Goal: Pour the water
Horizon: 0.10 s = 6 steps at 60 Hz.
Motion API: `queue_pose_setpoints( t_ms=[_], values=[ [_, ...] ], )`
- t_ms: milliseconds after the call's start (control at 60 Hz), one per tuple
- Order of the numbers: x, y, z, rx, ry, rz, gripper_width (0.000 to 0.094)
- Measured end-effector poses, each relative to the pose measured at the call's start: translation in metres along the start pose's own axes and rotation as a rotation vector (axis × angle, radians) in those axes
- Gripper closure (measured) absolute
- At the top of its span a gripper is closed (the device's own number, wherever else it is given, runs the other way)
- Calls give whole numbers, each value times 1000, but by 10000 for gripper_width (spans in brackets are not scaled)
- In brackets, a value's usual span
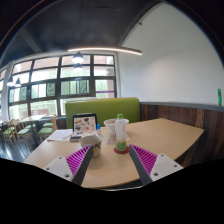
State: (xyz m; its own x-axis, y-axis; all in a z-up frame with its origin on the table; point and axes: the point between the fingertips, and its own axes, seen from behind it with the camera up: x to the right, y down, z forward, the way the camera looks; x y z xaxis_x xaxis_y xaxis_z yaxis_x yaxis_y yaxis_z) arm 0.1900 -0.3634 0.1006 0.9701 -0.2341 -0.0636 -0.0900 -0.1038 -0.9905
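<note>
The bottle (121, 134), clear with a green base and a pale cap, stands upright on the light wooden bench (165, 135), towards the middle of the top and well back from the near edge. Just beside it, on its left, is a white cup (110, 128); whether the 2 touch cannot be told. Both stand ahead of the gripper (113, 160), in line with the gap between its 2 fingers and just beyond their tips.

The gripper is spread wide and holds nothing. Its 2 magenta pads (81, 157) face each other across a broad stretch of bare bench top, and nothing lies between them.

Further back, near the far left corner of the bench, a small upright sign (85, 124) stands on the top, with a flat white sheet (60, 135) lying beside it towards the left edge.

Behind the far edge of the bench runs a green padded seat back (102, 108). Beyond that is a wall of large windows (55, 88), and a long strip light (105, 50) hangs from the ceiling. More tables and chairs (22, 126) stand off past the left edge of the bench.
</note>
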Motion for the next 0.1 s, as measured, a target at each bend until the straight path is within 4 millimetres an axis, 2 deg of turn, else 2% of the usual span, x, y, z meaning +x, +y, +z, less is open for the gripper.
queue_pose_setpoints(
  t_ms=[17,33,67,100],
  values=[
    [-1,0,-2,0,-1,9,114],
    [-1,1,6,0,-5,18,113],
    [-6,2,-11,4,-10,29,112],
    [-9,3,-14,4,-21,33,110]
  ],
)
